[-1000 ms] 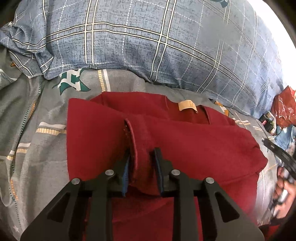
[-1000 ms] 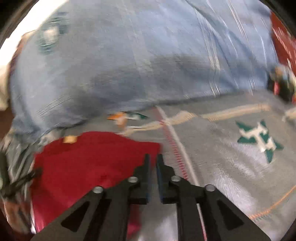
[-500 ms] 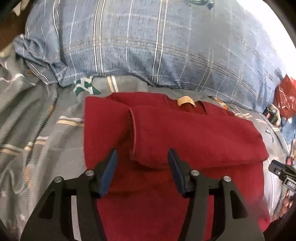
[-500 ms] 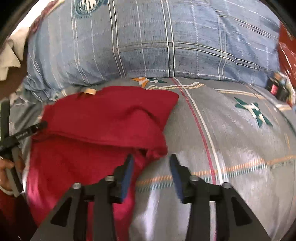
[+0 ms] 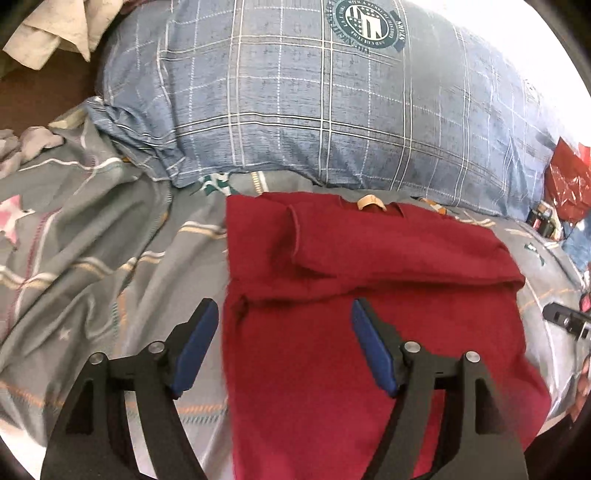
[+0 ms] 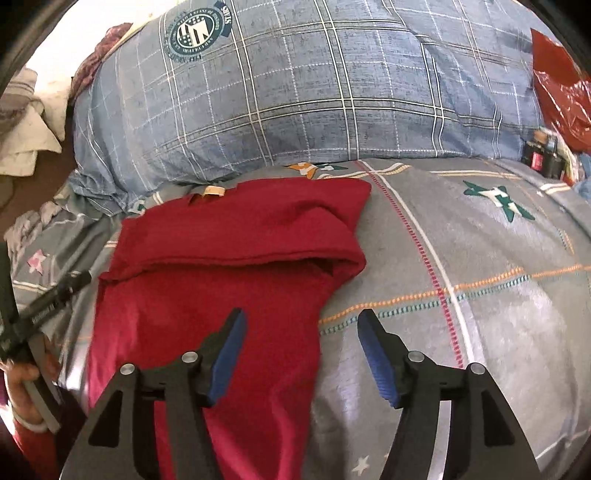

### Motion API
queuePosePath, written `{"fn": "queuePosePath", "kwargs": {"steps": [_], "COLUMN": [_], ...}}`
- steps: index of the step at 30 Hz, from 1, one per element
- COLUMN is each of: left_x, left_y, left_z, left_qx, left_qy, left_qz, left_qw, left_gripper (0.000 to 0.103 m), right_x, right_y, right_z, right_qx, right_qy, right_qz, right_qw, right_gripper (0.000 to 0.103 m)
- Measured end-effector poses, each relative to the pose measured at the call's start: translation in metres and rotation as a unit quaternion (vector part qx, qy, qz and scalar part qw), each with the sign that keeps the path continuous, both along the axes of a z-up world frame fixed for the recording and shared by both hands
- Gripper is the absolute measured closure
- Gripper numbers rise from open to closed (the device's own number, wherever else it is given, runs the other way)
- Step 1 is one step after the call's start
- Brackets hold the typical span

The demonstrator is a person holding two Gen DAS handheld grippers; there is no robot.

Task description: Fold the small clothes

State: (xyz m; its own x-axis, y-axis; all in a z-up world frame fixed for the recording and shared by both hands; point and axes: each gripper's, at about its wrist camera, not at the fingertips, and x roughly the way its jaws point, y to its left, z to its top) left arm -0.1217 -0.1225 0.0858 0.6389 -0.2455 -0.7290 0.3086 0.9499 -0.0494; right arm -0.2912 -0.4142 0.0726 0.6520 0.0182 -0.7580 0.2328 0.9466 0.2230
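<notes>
A dark red shirt [image 5: 351,332] lies flat on the grey patterned bedsheet [image 5: 92,258], its sleeves folded across the upper part and a tan neck label [image 5: 371,202] at the far end. My left gripper [image 5: 284,332] hovers over the shirt's left edge, jaws opening, nothing pressed between the blue pads. In the right wrist view the same shirt [image 6: 229,280] sits left of centre. My right gripper [image 6: 301,339] hangs above its right edge, jaws opening, with only cloth and sheet [image 6: 480,295] below them.
A large blue checked pillow [image 5: 332,110] lies just beyond the shirt [image 6: 295,92]. A red plastic bag [image 6: 557,88] and small items sit at the far right. Crumpled pale cloth [image 5: 48,29] lies at the far left. A hand [image 6: 22,376] holds the other gripper at lower left.
Both grippers let go of the red shirt's folded sleeve parts, opened wide and drew back toward the near end. The folded sleeves now lie flat across the shirt.
</notes>
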Motion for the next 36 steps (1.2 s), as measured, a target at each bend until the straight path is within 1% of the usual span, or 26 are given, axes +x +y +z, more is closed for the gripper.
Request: {"fn": "queuePosePath", "kwargs": {"steps": [2, 6, 8, 11, 14, 16, 18, 19, 22, 23, 25, 26, 27, 30, 31, 32, 33, 35, 36], "left_x": [-0.008, -0.028, -0.036, -0.052, -0.067, -0.076, -0.083, -0.087, -0.093, -0.097, -0.107, -0.11, -0.114, -0.121, -0.122, -0.125, -0.127, -0.131, -0.134], "left_y": [0.004, 0.015, 0.02, 0.03, 0.035, 0.037, 0.039, 0.039, 0.039, 0.039, 0.039, 0.039, 0.041, 0.044, 0.045, 0.046, 0.048, 0.052, 0.054], "left_z": [0.001, 0.004, 0.004, 0.003, 0.003, 0.003, 0.005, 0.007, 0.012, 0.015, 0.022, 0.024, 0.027, 0.033, 0.034, 0.036, 0.038, 0.041, 0.042], "left_qx": [-0.002, -0.007, -0.013, -0.018, -0.012, -0.007, -0.01, -0.014, -0.024, -0.028, -0.033, -0.034, -0.036, -0.04, -0.039, -0.038, -0.039, -0.042, -0.044], "left_qy": [0.0, -0.003, -0.001, 0.005, 0.001, -0.004, -0.009, -0.009, -0.005, -0.007, -0.019, -0.023, -0.026, -0.027, -0.028, -0.03, -0.031, -0.031, -0.032], "left_qz": [0.0, 0.001, 0.003, 0.007, 0.007, 0.002, 0.002, 0.001, -0.011, -0.018, -0.027, -0.027, -0.028, -0.029, -0.028, -0.027, -0.025, -0.021, -0.02], "left_qw": [1.0, 1.0, 0.9999, 0.9998, 0.9999, 1.0, 0.9999, 0.9999, 0.9996, 0.9994, 0.9989, 0.9988, 0.9986, 0.9984, 0.9985, 0.9985, 0.9985, 0.9984, 0.9983], "left_gripper": [0.029, 0.029, 0.029, 0.028, 0.027, 0.026, 0.025, 0.025, 0.025, 0.025, 0.021, 0.019, 0.019, 0.019, 0.019, 0.019, 0.019, 0.019, 0.019], "right_x": [-0.004, -0.012, -0.017, -0.032, -0.054, -0.073, -0.09, -0.098, -0.136, -0.15, -0.185, -0.193, -0.207, -0.234, -0.237, -0.241, -0.243, -0.24, -0.236], "right_y": [0.003, 0.011, 0.014, 0.016, 0.015, 0.008, -0.002, -0.007, -0.026, -0.032, -0.041, -0.043, -0.043, -0.039, -0.038, -0.037, -0.034, -0.028, -0.024], "right_z": [0.0, 0.003, 0.006, 0.014, 0.031, 0.053, 0.075, 0.086, 0.124, 0.136, 0.161, 0.167, 0.176, 0.191, 0.193, 0.193, 0.191, 0.185, 0.178], "right_qx": [0.005, -0.002, 0.0, 0.003, 0.002, -0.009, -0.021, -0.026, -0.046, -0.054, -0.075, -0.083, -0.098, -0.137, -0.141, -0.142, -0.138, -0.125, -0.113], "right_qy": [-0.002, -0.002, -0.004, -0.018, -0.044, -0.071, -0.093, -0.105, -0.158, -0.174, -0.212, -0.222, -0.231, -0.243, -0.245, -0.246, -0.244, -0.239, -0.232], "right_qz": [0.0, 0.001, 0.002, 0.001, -0.012, -0.024, -0.048, -0.06, -0.109, -0.129, -0.173, -0.184, -0.198, -0.223, -0.225, -0.227, -0.223, -0.201, -0.185], "right_qw": [1.0, 1.0, 1.0, 1.0, 0.999, 0.997, 0.994, 0.992, 0.98, 0.975, 0.959, 0.954, 0.947, 0.934, 0.932, 0.932, 0.934, 0.942, 0.948], "right_gripper": [0.037, 0.037, 0.034, 0.033, 0.033, 0.033, 0.027, 0.026, 0.022, 0.019, 0.014, 0.011, 0.01, 0.008, 0.007, 0.005, 0.004, 0.004, 0.004]}}
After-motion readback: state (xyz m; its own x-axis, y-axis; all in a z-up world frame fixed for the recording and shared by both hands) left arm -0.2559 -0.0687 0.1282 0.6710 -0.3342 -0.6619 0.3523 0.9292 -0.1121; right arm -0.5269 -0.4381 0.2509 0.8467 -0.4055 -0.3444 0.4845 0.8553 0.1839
